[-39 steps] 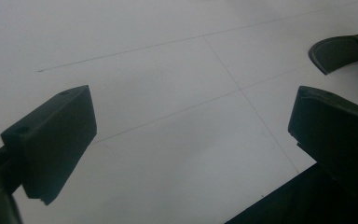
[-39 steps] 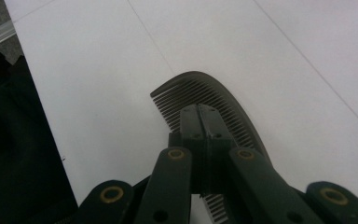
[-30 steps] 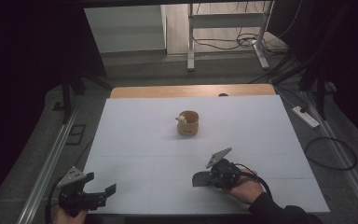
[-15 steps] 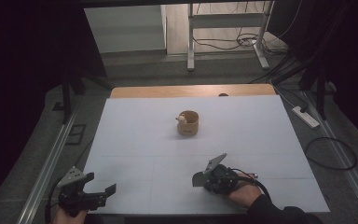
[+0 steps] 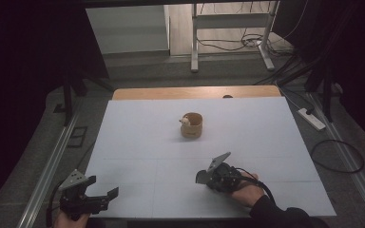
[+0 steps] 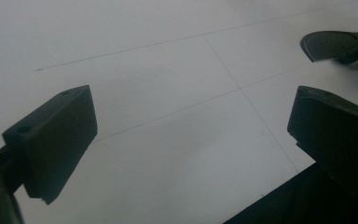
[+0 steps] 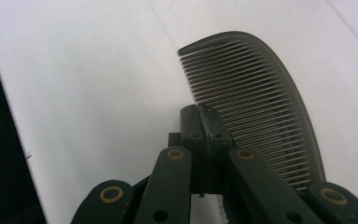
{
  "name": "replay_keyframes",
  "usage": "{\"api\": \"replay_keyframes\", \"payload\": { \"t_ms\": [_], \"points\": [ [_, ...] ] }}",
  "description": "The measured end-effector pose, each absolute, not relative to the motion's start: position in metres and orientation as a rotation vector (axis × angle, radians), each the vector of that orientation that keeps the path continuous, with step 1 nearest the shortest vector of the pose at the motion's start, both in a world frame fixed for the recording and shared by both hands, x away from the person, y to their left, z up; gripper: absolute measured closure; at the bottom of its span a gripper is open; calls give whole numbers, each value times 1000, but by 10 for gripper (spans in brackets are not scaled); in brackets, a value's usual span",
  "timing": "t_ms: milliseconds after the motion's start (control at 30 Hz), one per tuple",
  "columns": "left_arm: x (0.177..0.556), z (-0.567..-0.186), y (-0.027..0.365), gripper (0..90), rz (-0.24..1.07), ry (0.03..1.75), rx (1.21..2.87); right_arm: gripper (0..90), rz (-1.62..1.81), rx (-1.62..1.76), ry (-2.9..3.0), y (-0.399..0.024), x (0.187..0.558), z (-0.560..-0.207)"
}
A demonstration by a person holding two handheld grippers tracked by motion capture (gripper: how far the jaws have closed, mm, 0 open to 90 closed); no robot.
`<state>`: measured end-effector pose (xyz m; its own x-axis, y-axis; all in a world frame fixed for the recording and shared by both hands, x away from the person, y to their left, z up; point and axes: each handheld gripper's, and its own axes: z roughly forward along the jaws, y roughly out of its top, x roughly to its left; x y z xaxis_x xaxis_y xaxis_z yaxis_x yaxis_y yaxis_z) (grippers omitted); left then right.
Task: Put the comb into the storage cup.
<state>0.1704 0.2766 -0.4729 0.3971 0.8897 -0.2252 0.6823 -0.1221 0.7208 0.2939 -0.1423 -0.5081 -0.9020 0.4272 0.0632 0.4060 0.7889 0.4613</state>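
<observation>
In the right gripper view my right gripper [image 7: 204, 122] is shut on the toothed edge of a curved grey comb [image 7: 256, 93], which sticks out past the jaws over the white table sheet [image 7: 74, 70]. From above, that gripper [image 5: 210, 178] lies low near the front middle of the table, the comb [image 5: 200, 176] pointing left. My left gripper [image 5: 103, 195] hovers at the front left corner, open with nothing between its jaws [image 6: 191, 126]. The comb's tip [image 6: 335, 44] shows at the top right of the left gripper view.
A small round wooden cup [image 5: 191, 126] with a pale object at its rim [image 5: 185, 121] stands mid-table, well beyond both grippers. The white sheet [image 5: 266, 133] covers the table; a wooden strip [image 5: 161, 93] edges its far side. Cables and a power strip [image 5: 312, 118] lie on the floor to the right.
The right gripper with the comb has shifted slightly left and toward the near edge. The left gripper has stayed put.
</observation>
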Motion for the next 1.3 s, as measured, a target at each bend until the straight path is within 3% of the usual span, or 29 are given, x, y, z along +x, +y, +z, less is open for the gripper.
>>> {"api": "replay_keyframes", "payload": {
  "t_ms": [867,1300],
  "points": [
    [171,-473,277,21,329,1352,1871,887,772,754,2866,-142,319,-505],
    [170,-473,277,21,332,1347,1875,661,838,749,2801,-159,309,-484]
  ]
}}
